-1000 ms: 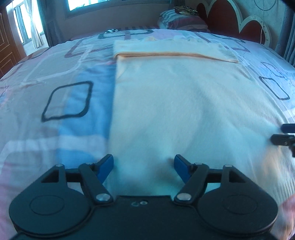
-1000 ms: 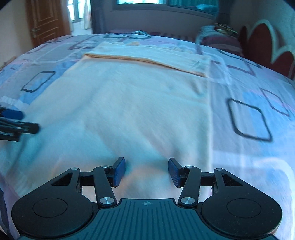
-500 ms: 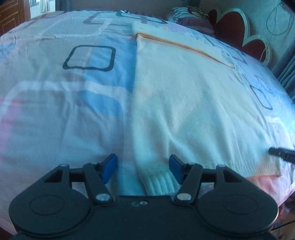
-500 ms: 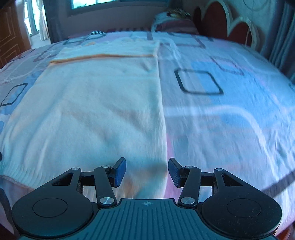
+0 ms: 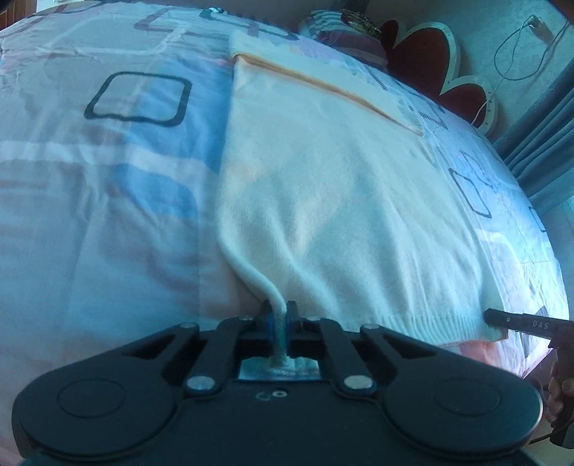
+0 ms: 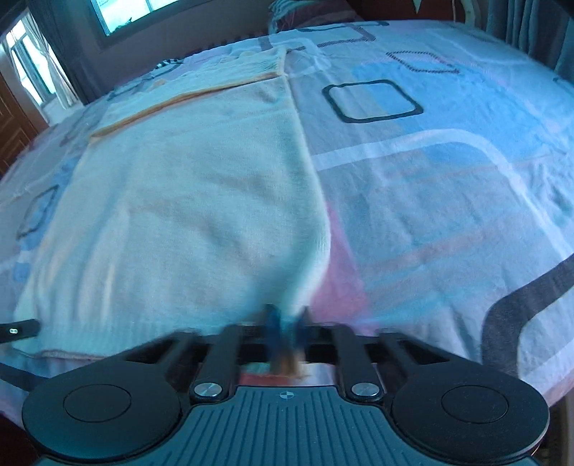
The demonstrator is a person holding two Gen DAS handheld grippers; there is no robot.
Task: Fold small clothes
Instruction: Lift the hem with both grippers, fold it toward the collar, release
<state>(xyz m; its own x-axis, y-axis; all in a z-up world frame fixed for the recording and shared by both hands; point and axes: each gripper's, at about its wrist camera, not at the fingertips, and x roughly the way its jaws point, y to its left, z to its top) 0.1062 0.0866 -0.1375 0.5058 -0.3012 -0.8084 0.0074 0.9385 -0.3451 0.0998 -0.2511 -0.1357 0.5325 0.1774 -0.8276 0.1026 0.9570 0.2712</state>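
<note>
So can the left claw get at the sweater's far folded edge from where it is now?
Probably not as it stands. The left claw is shut on the sweater's near corner, and the folded edge lies across the whole garment from it. Nothing blocks the way; it would have to let go or carry the corner over.

Patterned bedspread (image 6: 430, 186), red headboard (image 5: 427, 57), window (image 6: 143, 10)

In the right wrist view the right gripper (image 6: 287, 333) is smeared by motion blur at six o'clock, so its blue pads and the corner of the cream garment (image 6: 186, 215) between them cannot be made out sharply. The left gripper (image 6: 18, 329) is cut off by the frame's nine o'clock edge. In the left wrist view a hand (image 5: 558, 394) at four o'clock is mostly out of frame, and the pillow (image 5: 344, 39) at twelve is partly hidden behind the bed's curve.
</note>
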